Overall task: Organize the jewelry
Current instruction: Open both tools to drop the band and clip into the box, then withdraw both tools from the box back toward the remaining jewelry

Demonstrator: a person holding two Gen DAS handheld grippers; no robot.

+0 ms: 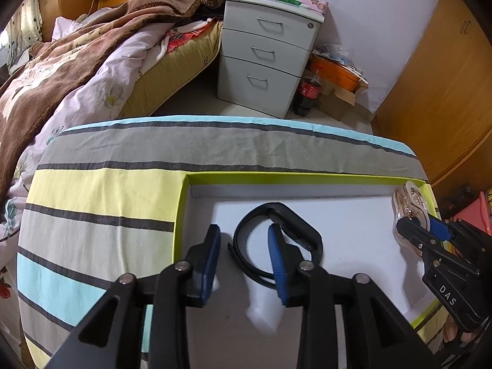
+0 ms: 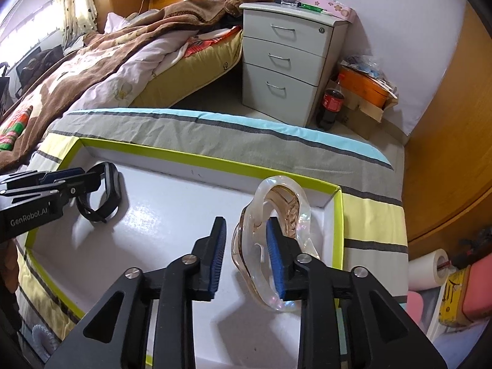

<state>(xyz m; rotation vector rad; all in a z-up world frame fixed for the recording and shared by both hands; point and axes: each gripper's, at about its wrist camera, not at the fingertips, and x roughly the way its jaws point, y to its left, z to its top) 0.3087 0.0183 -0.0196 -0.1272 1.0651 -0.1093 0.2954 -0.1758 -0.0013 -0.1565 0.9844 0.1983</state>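
Both cameras ride on hand-held grippers and look forward and steeply down along their own two fingers, close above a shallow green-rimmed tray [image 1: 184,203] on a striped cloth [image 1: 101,203]. The left wrist view sits over the tray's left part, with the left gripper [image 1: 244,258] filling its foreground and the right gripper [image 1: 424,230] entering at the right edge. The right wrist view sits over the tray's right part, with the left gripper at its left edge. Both face the same way and share the tray, the bed [image 2: 101,70] and the grey drawer cabinet [image 2: 286,58] beyond
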